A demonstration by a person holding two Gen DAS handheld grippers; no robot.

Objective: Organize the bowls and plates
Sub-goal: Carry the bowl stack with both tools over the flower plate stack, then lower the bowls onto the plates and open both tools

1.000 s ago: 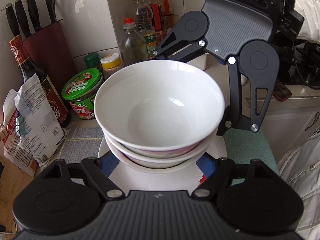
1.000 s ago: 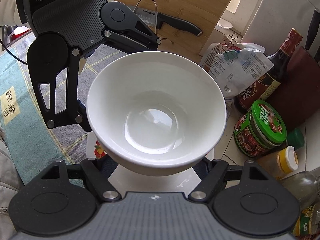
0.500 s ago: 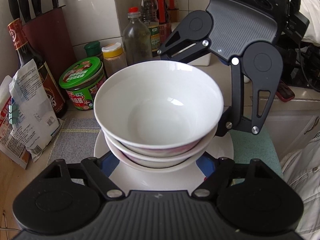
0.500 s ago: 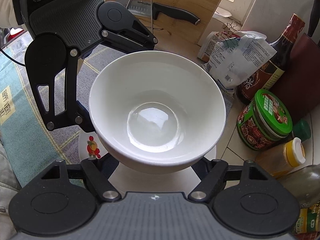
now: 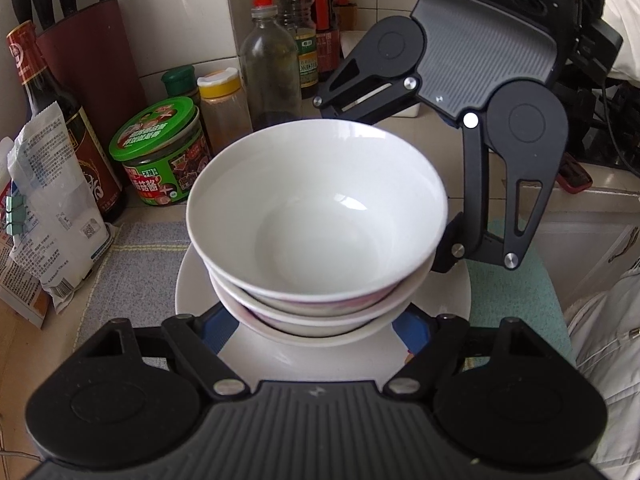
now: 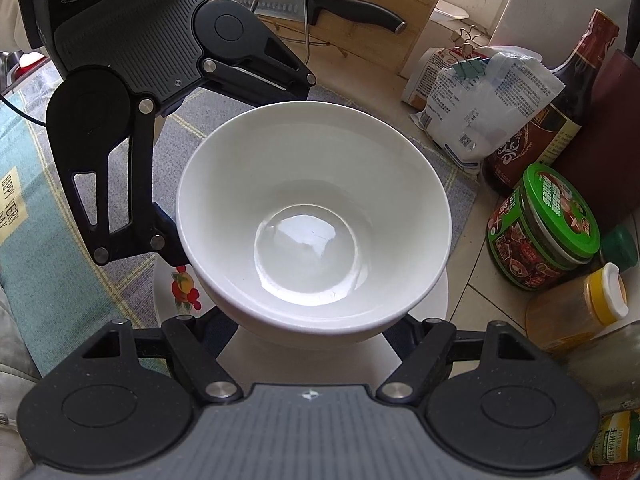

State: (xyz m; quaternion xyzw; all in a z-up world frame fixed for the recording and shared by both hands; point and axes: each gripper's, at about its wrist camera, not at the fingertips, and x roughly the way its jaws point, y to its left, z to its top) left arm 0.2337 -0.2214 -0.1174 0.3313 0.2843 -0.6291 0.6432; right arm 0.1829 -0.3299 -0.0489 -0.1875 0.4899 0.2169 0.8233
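**White crockery among green, red and black**

The top bowl [image 5: 316, 216] is plain glossy white inside; the bowl beneath it [image 5: 320, 312] is white with a pinkish-purple band under its rim. The plate [image 6: 176, 284] is white with a small red and orange fruit print. The cloth [image 6: 52, 288] has a teal part and a grey part, both crossed by pale yellow lines. The jar [image 5: 160, 152] has a bright green lid and a red and green label. The spice shaker [image 5: 222, 104] has a yellow and white cap. The dark bottle [image 5: 48, 112] wears a red label. Both hand-held grippers are black with grey ribbed panels: left [image 6: 132, 128], right [image 5: 476, 120]. The knife block [image 5: 92, 52] is dark red.
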